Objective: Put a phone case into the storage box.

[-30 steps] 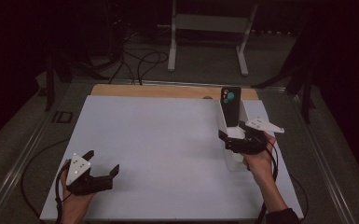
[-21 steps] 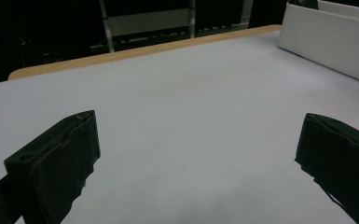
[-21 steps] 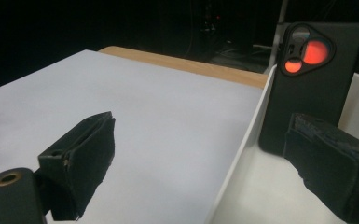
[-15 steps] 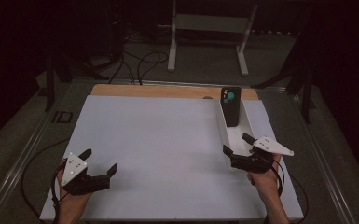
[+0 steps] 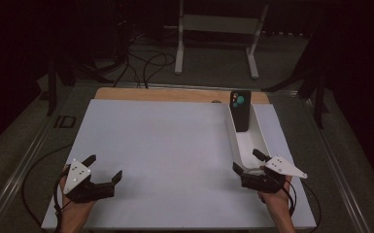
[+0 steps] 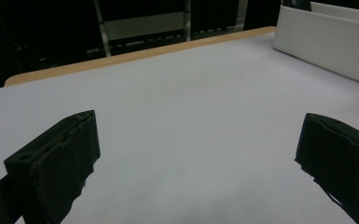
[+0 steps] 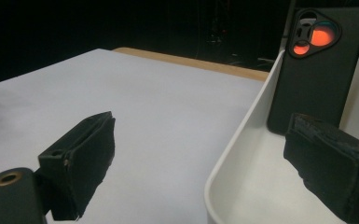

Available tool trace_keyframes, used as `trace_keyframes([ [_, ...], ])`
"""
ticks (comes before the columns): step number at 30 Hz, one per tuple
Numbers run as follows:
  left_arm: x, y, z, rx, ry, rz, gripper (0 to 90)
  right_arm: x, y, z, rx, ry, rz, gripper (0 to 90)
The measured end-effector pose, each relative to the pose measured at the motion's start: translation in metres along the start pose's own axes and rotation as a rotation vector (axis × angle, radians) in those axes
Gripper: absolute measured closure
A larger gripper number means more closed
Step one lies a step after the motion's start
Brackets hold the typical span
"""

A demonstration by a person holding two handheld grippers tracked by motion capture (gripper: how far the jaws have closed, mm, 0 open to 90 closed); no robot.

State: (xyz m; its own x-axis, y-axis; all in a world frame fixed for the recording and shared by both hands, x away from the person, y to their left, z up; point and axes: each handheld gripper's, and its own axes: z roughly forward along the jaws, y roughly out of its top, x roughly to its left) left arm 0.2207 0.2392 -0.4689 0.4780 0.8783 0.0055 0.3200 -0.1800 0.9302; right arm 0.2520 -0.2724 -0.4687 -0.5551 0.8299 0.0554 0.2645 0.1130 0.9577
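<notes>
Now the phone (image 5: 240, 110) leans in the far end of the white tray (image 5: 262, 141), right of center. Both the right gripper (image 5: 251, 162) and left gripper (image 5: 104, 167) gape empty. Bumping the tray's near rim could tip the phone over.

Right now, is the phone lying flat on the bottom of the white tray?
No, the phone stands upright, leaning against the far end of the white tray.

Probably a lab; floor cables (image 5: 141, 63), metal stand (image 5: 218, 34).
</notes>
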Motion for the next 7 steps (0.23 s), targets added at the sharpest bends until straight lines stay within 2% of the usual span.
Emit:
trace_keyframes([
  [7,-0.0002,-0.0017,0.0012,0.008,0.002,0.003,0.2,-0.0016,-0.0035,-0.0019,-0.011,-0.01,0.007,8.6],
])
